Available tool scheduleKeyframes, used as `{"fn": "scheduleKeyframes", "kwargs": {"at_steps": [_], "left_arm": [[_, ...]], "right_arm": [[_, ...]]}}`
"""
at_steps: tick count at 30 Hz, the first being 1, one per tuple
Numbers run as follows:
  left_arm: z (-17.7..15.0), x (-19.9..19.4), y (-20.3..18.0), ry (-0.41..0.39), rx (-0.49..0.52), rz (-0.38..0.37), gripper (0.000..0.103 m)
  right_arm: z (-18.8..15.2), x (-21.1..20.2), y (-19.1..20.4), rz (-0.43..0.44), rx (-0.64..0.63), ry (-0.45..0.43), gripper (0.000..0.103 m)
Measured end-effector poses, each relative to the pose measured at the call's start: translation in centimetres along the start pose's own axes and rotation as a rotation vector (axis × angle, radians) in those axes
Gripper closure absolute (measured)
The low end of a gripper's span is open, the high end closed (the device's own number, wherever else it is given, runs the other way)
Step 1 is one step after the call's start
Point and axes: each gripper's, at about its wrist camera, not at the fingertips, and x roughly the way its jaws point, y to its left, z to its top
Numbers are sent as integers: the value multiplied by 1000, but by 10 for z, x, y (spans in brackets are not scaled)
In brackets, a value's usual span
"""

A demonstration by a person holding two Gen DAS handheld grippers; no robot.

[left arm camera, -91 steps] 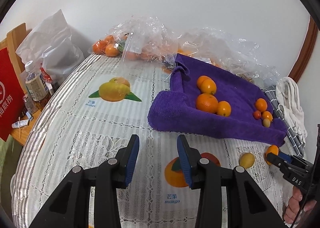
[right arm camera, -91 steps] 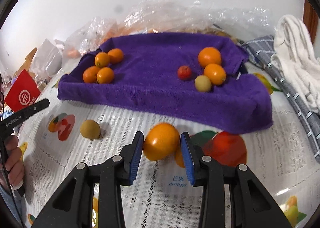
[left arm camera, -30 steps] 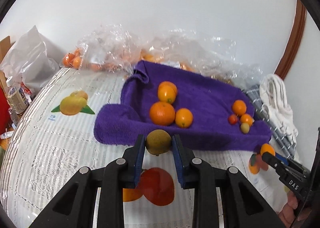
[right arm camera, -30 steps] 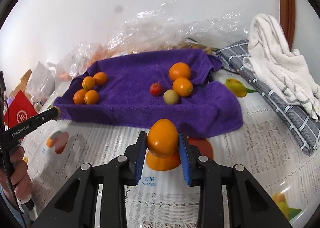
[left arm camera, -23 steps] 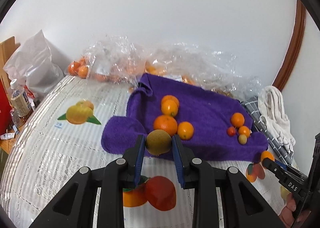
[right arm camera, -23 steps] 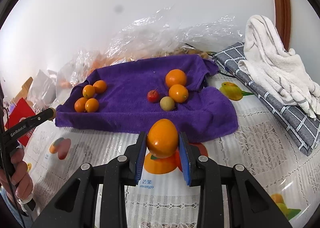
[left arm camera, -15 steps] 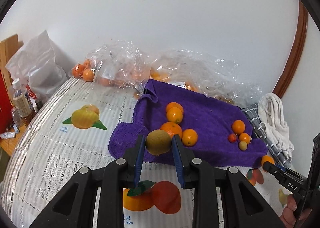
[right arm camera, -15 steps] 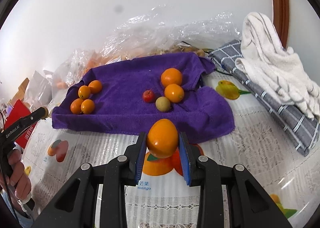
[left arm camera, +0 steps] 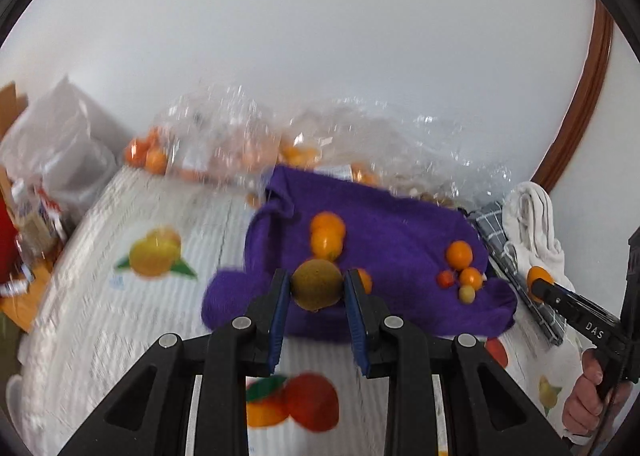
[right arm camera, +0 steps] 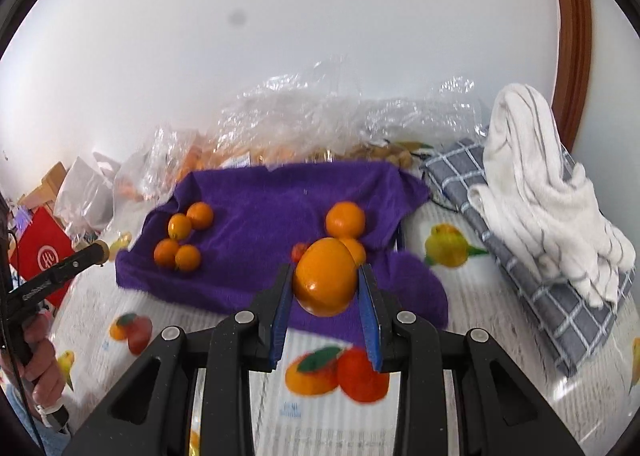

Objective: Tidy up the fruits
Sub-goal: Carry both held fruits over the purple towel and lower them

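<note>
both claws have risen off the bench, the purple towel (right arm camera: 280, 196) now lower in frame. left claw (left arm camera: 316, 288) clamps a brownish-green fruit (left arm camera: 316, 284) at centre; right claw (right arm camera: 325, 282) clamps an orange fruit (right arm camera: 325, 276). both look light, round, smooth, likely slippery: grip across the middle.

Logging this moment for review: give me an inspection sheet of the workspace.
Surface: table under a white lace cloth with fruit prints.
Job's things: purple towel holding two clusters of small fruits; more oranges in clear bags.
Clutter: white towel on a checked cloth; red box, bottle, white bags at left.
Grippers: left gripper shut on a brownish fruit; right gripper shut on an orange fruit.
Cables: nothing seen.
Surroundings: white wall, brown trim.
</note>
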Motion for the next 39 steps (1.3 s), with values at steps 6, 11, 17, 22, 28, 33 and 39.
{"fn": "scheduleKeyframes", "kwargs": {"at_steps": [6, 11, 17, 22, 28, 33, 39], "left_arm": [[34, 15, -13, 9, 8, -9, 76], [40, 44, -30, 47, 32, 7, 76], [34, 87, -49, 116, 54, 18, 76], [22, 106, -57, 137, 82, 40, 76], [17, 120, -59, 179, 104, 40, 76], [13, 128, -61, 204, 115, 45, 76], [9, 136, -59, 229, 105, 48, 76]], "right_arm": [[27, 21, 3, 18, 5, -14, 71], [40, 51, 4, 13, 0, 8, 71], [32, 88, 3, -3, -17, 59, 71], [25, 98, -2, -28, -42, 85, 71], [20, 105, -5, -34, -47, 89, 71], [18, 104, -2, -29, -42, 74, 71], [15, 108, 6, -43, -73, 74, 71]]}}
